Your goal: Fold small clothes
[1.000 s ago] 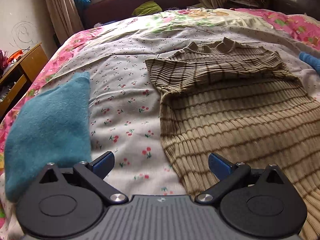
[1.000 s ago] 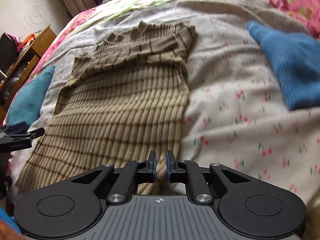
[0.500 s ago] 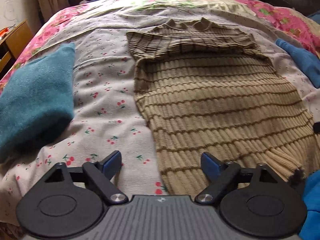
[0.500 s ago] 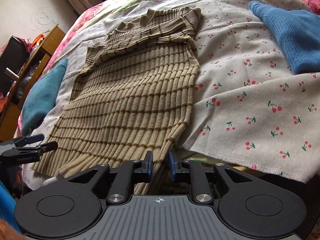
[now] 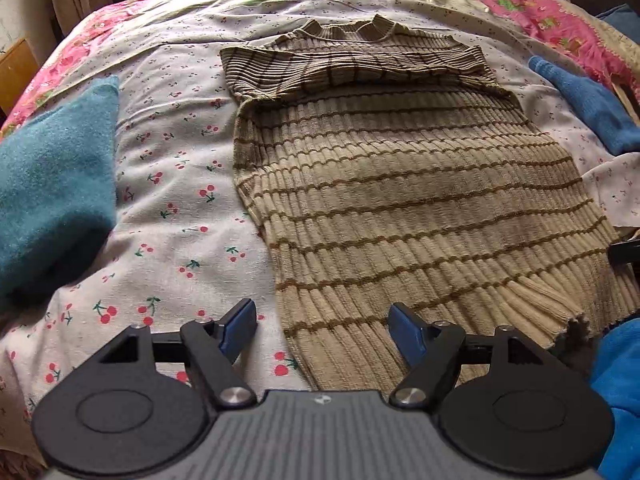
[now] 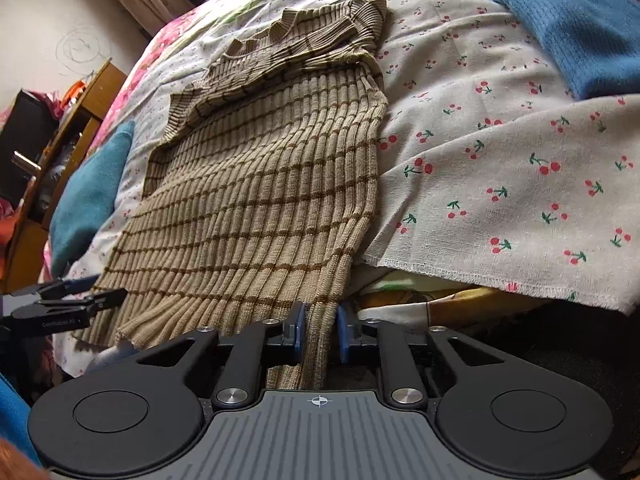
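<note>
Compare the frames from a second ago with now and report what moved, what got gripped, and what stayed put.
Both grippers came down to the near hem of the striped sweater. The right gripper now has the hem's right corner between its jaws, which have just been closing. The left gripper straddles the sweater's left edge; its jaws have been closing but grip nothing yet. The sweater, teal cloth and blue cloth lie unchanged.
</note>
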`<state>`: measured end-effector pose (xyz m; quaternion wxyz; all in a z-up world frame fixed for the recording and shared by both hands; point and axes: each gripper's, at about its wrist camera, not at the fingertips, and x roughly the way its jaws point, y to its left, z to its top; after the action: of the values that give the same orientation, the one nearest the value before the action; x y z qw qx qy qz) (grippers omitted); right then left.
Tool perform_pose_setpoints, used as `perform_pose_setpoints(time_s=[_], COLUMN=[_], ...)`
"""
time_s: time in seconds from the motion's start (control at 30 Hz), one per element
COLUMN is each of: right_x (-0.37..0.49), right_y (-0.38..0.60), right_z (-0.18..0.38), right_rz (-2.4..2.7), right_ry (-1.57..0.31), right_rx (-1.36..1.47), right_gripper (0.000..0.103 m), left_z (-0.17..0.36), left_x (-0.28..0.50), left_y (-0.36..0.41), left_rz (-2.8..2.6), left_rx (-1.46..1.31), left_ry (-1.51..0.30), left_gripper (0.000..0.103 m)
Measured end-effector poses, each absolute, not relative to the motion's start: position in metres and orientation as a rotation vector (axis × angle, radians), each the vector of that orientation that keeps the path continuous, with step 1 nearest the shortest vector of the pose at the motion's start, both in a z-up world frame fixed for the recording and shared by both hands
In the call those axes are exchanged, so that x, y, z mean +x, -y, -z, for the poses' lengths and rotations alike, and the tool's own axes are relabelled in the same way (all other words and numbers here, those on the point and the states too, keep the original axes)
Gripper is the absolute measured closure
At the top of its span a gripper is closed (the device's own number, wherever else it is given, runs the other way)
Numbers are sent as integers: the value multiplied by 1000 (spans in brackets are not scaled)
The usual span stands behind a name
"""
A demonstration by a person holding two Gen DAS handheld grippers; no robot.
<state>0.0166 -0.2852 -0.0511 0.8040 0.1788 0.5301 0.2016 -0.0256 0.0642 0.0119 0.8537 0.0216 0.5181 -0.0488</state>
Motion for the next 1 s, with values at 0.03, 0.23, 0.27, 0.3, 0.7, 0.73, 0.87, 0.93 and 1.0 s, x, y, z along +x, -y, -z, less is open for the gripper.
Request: perform_pose_setpoints(time_s=[0.03,0.23,0.27,0.3,0.7,0.73,0.87,0.93,1.0], right_x=[16,16,16,16,27,31,61,85,113], right_y=[286,286,286,286,294,296,304,307,306], right_z=[51,52,51,51,43,40,22,15,8], right_rz=[-432,-456,-461,-468,-484,-487,-496,-491,-479], right_ry=[-1130,-1097,-1089,-1084,-1005,-985,-899,-858,-828], right_rx=[389,441,455,465,627,648,742,791,797], right_gripper=[91,93,94,94,96,96,96,96,96], left_z=[-13,-16,-16,-16,-16,-18,-30,-37,-43], left_x=[-26,-25,-24,-25,-19,-15,14,35,60], left_y=[-65,-82,-85,-87,-103,-104,-110,-115,-122], left_rz=[110,114,113,114,164,181,243,260,261], left_rx=[34,-135,-163,-184,-385,-422,-540,-577,-599], left_ry=[-1092,-1097,-1099,-1103,-1088,-1076,-990,-945,-893], left_gripper=[27,56,63,66,83,83,83,83,83])
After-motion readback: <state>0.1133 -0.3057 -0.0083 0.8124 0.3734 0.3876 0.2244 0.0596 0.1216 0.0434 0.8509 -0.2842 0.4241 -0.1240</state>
